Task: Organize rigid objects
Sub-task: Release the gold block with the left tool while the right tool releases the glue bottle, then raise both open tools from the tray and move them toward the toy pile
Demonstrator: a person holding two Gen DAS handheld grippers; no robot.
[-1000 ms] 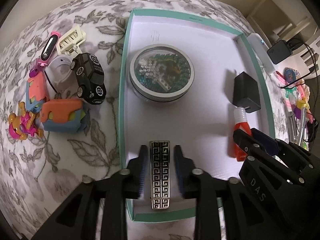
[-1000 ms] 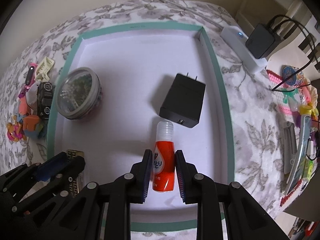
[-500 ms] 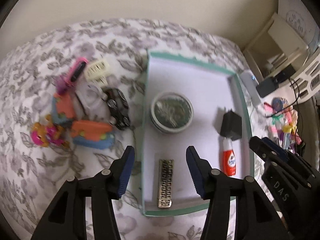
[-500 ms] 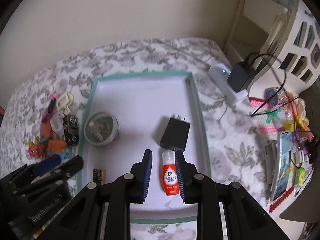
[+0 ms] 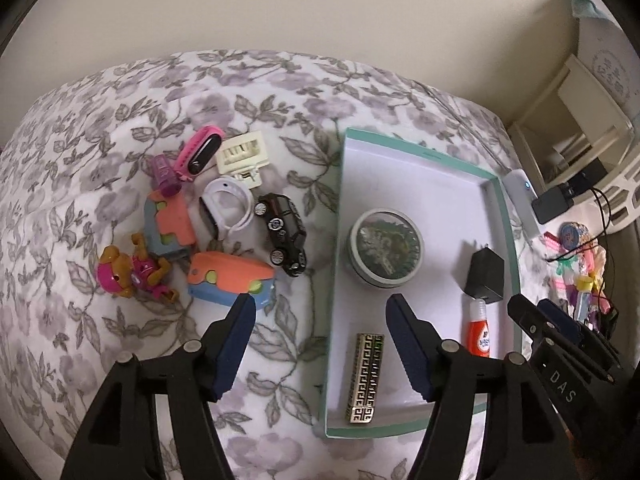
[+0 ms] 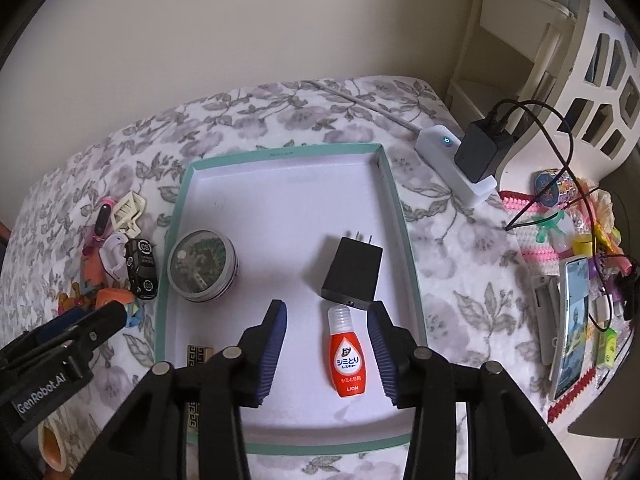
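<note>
Both tongs lifted off tray (image 5: pixel 416 430), jaws just been opening, nothing clamped now. My left tongs (image 5: pixel 320 346) apart above clip (image 5: pixel 366 378); right tongs (image 6: pixel 326 354) apart, bottle (image 6: pixel 347 362) lying free between. Both pieces delivered in tray. Toys (image 5: pixel 232 280) on bed (image 5: pixel 80 320) left, I reckon.

Left gripper (image 5: pixel 320 320) up and away from the patterned metal bar (image 5: pixel 366 378), jaws just opened wide, nothing between them, bar left flat in the teal-rimmed tray (image 5: pixel 416 428). Right gripper (image 6: pixel 326 322) lifted too, jaws just parted, off the red bottle (image 6: pixel 346 362), now lying free below.
</note>
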